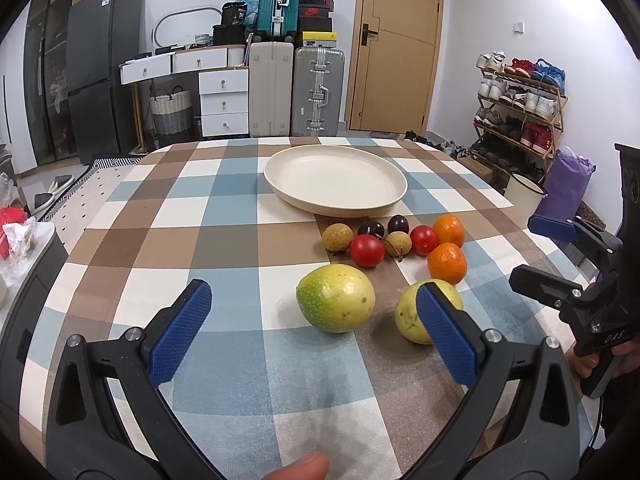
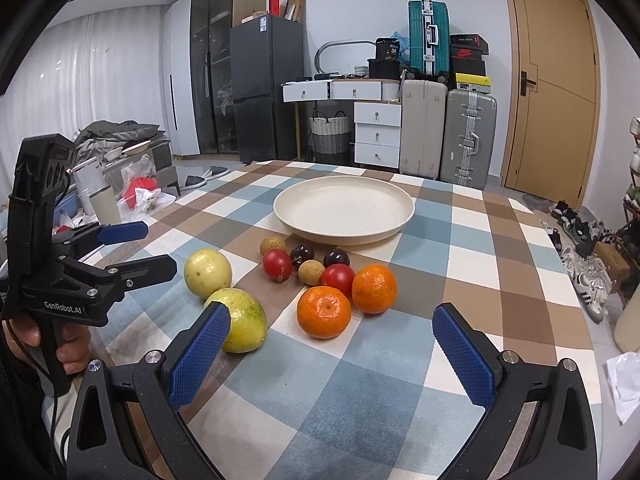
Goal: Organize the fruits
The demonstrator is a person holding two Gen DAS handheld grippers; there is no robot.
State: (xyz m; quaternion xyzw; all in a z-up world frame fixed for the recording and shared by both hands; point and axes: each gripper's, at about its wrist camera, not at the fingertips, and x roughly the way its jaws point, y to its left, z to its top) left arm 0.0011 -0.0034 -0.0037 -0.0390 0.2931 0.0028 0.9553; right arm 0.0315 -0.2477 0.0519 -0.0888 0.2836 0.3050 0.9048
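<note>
A cream plate (image 1: 340, 210) (image 2: 344, 239) sits empty at the table's far middle. In front of it lie two oranges (image 1: 447, 263) (image 2: 324, 312), two red tomatoes (image 1: 367, 251) (image 2: 277, 265), two dark plums (image 1: 398, 224) (image 2: 336, 258) and two brown longans (image 1: 337, 237) (image 2: 273, 245). Nearest are two yellow-green fruits (image 1: 336, 298) (image 2: 208, 273). My left gripper (image 1: 313, 285) (image 2: 160, 248) is open, short of the bigger one, and its right finger hides part of the other. My right gripper (image 2: 332, 310) (image 1: 520, 250) is open and holds nothing, just short of the near orange.
The checked tablecloth (image 1: 224, 240) ends at a rounded edge on both sides. Suitcases (image 1: 296, 92) and drawers stand behind the table, a shoe rack (image 1: 520, 112) to the right, and cluttered bags (image 2: 140, 192) to the left. A hand (image 2: 72, 348) grips the left tool.
</note>
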